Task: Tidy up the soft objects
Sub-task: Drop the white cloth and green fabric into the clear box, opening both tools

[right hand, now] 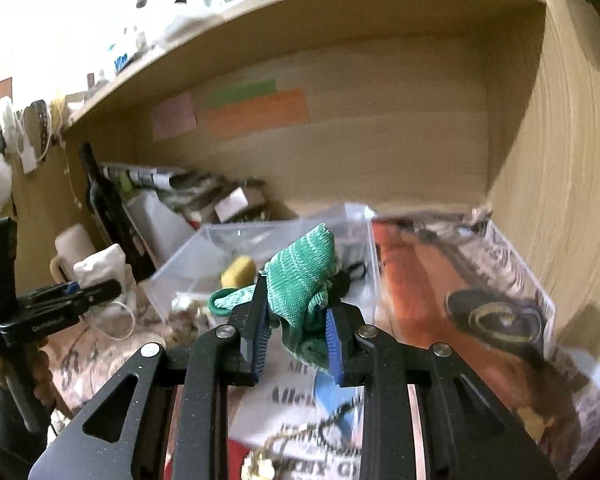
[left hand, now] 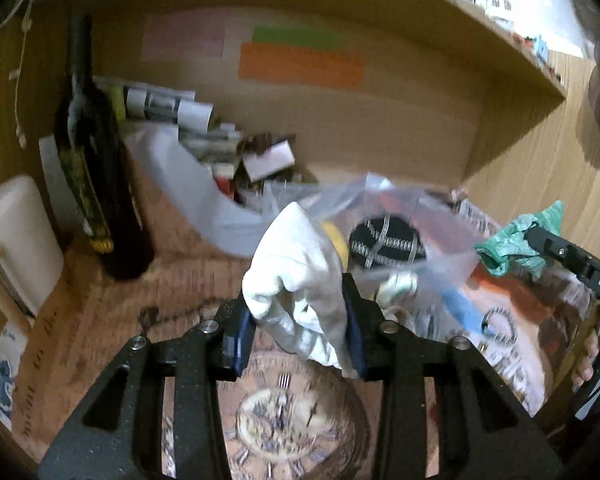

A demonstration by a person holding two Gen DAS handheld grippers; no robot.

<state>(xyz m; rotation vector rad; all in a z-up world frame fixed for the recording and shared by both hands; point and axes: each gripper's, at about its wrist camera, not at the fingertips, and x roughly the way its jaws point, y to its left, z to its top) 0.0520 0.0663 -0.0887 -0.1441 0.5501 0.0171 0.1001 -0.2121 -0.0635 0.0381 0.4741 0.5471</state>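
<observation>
My left gripper (left hand: 298, 320) is shut on a white cloth (left hand: 296, 276) and holds it above the desk, just left of a clear plastic bin (left hand: 440, 216). My right gripper (right hand: 296, 320) is shut on a green knitted cloth (right hand: 304, 280) and holds it at the near edge of the same clear bin (right hand: 204, 248). The bin holds a yellow soft object (right hand: 238, 272) and a black item with white stripes (left hand: 384, 240). The right gripper with the green cloth (left hand: 516, 240) shows at the right of the left wrist view; the left gripper with the white cloth (right hand: 100, 268) shows at the left of the right wrist view.
A dark wine bottle (left hand: 88, 152) and a white mug (left hand: 20, 236) stand at the left. Rolled papers and clutter (left hand: 204, 136) fill the back of the wooden shelf alcove. Magazines (right hand: 480, 288) cover the desk at the right, beside the wooden side wall (right hand: 560, 200).
</observation>
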